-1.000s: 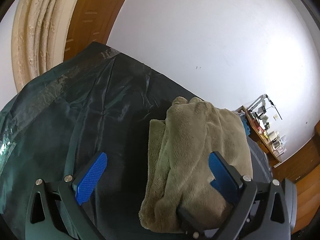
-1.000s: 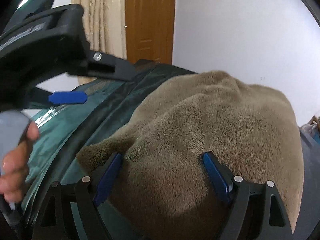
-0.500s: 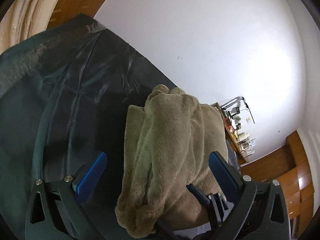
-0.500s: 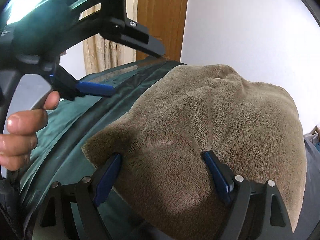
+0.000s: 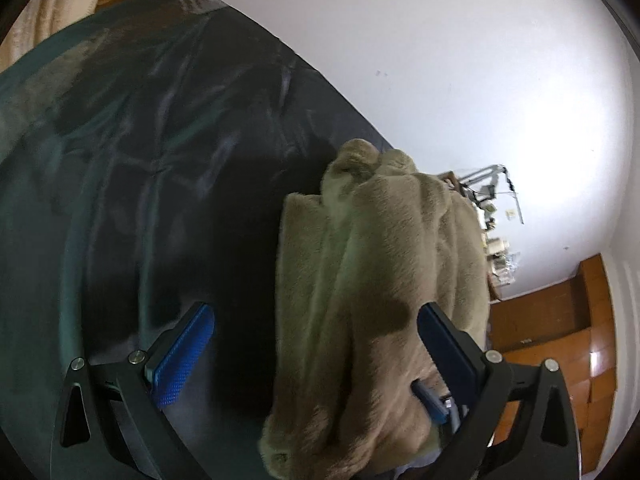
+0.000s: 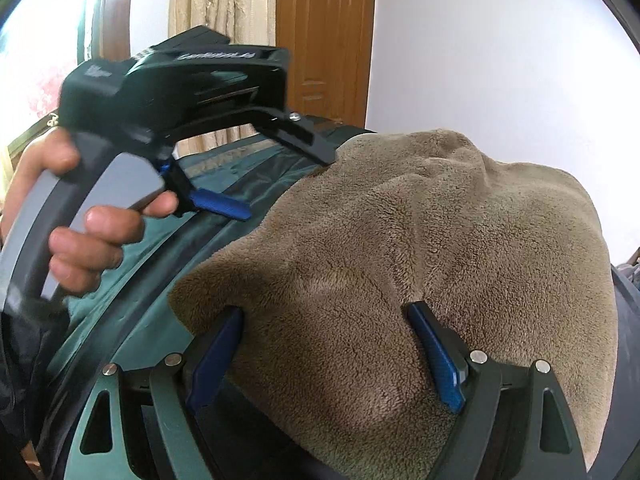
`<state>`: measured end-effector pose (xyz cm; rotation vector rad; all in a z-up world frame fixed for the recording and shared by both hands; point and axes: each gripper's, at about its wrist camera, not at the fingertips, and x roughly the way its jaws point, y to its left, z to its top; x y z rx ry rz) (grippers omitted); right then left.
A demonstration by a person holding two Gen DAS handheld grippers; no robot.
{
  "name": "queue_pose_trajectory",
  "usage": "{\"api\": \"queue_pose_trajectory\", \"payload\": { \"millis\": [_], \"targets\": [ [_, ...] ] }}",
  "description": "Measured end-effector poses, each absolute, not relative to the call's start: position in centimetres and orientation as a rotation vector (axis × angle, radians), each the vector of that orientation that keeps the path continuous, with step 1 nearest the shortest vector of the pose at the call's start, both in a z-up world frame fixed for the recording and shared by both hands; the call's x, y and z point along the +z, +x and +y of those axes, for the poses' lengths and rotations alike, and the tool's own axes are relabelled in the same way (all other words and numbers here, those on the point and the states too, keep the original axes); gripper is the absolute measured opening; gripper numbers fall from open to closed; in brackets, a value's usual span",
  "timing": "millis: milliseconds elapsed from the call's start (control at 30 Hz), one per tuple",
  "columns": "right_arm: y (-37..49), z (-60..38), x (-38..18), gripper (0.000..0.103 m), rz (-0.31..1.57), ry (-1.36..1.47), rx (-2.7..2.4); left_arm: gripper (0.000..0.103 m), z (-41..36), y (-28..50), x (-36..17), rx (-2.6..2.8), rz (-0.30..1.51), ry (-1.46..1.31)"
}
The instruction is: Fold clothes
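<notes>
A folded tan fleece garment (image 5: 384, 280) lies in a thick pile on a dark green cover (image 5: 120, 200). My left gripper (image 5: 314, 344) is open, its left pad (image 5: 184, 356) over the bare cover and its right pad (image 5: 444, 344) over the fleece's right side. In the right wrist view the fleece (image 6: 420, 240) bulges over and between the fingers of my right gripper (image 6: 326, 354), which stands wide open; its left pad (image 6: 216, 352) sits under the fleece's edge. The left gripper (image 6: 290, 188) hangs at the fleece's far left edge, held by a hand (image 6: 92, 248).
The green cover (image 6: 132, 320) runs to a far edge below a white wall. A wooden door (image 6: 324, 40) and a curtain (image 6: 224, 0) stand behind it. A cluttered shelf (image 5: 492, 216) and wooden floor (image 5: 560, 320) lie off to the right.
My left gripper has come down and turned towards the fleece, which now sits between its jaws rather than off to the right. The right gripper and fleece have barely moved.
</notes>
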<state>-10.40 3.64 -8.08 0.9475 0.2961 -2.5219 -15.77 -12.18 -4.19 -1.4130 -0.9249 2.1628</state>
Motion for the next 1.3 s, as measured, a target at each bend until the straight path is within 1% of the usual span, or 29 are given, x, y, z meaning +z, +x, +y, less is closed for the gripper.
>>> {"api": "queue_pose_trajectory", "payload": {
  "millis": [167,367,833,1033,1133,1300],
  "targets": [
    [-10.9,4.0,-8.0,0.086,0.289,0.944,-2.518,0.102,-11.4,-17.3,-4.4,1.985,-0.993,-1.38],
    [-11.5,4.5,-7.9,0.086,0.279,0.94,-2.513,0.102,-10.4,-19.0,-4.5,1.986,-0.92,-1.423],
    [-12.6,6.0,-7.8,0.086,0.269,0.935,-2.509,0.102,-8.6,-21.3,-6.1,1.827,-0.897,-1.41],
    [-13.1,6.7,-7.7,0.086,0.269,0.934,-2.508,0.102,-10.6,-21.7,-5.9,1.984,-0.9,-1.423],
    [-12.9,6.8,-7.7,0.086,0.271,0.933,-2.509,0.102,-11.1,-21.8,-6.4,1.936,-0.948,-1.401],
    [-13.0,5.9,-8.1,0.086,0.276,0.932,-2.51,0.102,-9.9,-21.9,-6.3,1.896,-0.902,-1.385]
  ]
}}
